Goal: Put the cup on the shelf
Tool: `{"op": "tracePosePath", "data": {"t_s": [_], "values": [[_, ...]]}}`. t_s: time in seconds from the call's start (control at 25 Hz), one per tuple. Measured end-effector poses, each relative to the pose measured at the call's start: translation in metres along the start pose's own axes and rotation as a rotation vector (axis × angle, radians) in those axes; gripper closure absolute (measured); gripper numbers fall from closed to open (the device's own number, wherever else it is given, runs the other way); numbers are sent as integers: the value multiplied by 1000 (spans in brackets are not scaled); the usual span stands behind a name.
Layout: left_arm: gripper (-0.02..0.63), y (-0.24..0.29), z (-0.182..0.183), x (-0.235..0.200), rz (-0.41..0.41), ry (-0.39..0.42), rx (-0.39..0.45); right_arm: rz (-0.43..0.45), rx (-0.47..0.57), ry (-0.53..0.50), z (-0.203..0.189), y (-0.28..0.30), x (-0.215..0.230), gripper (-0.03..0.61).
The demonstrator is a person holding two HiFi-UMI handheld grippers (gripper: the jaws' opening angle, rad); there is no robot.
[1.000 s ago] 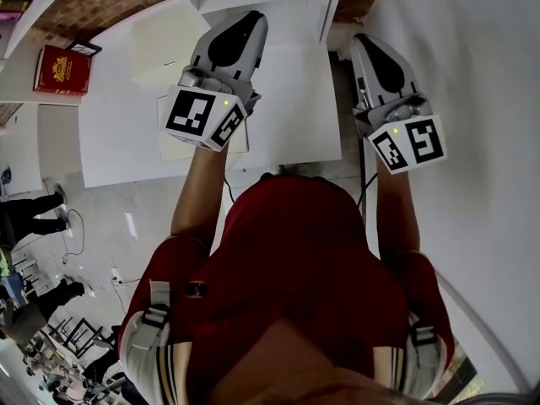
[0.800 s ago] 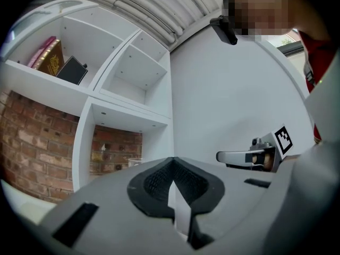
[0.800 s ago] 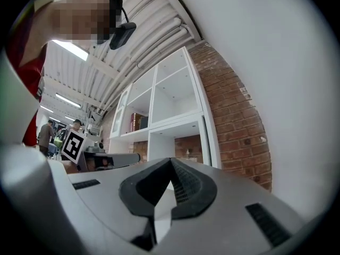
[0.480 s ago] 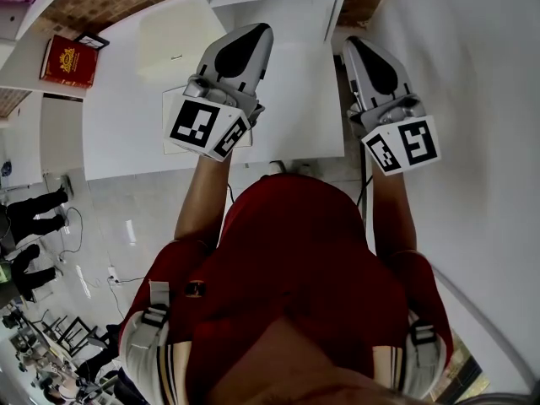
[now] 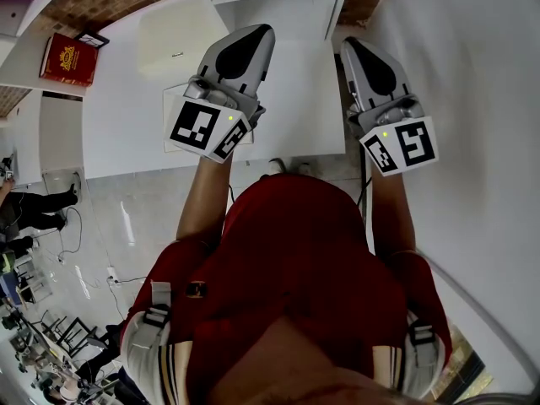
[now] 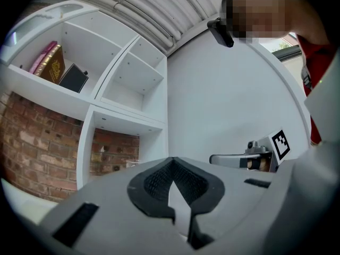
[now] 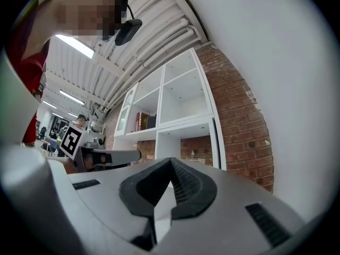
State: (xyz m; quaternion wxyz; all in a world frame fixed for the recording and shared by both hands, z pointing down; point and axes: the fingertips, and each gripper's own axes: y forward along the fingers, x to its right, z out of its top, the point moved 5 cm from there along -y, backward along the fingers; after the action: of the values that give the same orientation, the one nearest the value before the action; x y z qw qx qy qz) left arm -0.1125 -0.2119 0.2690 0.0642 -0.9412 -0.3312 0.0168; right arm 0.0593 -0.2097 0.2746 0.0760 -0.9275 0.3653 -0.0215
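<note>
Left claw (image 6: 171, 162) closed tight, empty; right claw (image 7: 170, 161) likewise closed, empty; both facing white shelf (image 6: 87, 108).

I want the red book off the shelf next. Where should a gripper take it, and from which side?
Probably the top edge of the red book, pinched across its thickness, coming from the open front of the shelf: it stands with its cover facing out and free room above it.
</note>
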Motion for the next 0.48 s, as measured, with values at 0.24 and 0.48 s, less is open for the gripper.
{"op": "tracePosePath", "data": {"t_s": [0.24, 0.48], "values": [[607, -2, 2, -2, 0, -1, 2, -2, -17, -19, 1, 2, -4, 581], [607, -5, 2, -6, 0, -4, 1, -3, -21, -29, 2, 6, -7, 581]]}}
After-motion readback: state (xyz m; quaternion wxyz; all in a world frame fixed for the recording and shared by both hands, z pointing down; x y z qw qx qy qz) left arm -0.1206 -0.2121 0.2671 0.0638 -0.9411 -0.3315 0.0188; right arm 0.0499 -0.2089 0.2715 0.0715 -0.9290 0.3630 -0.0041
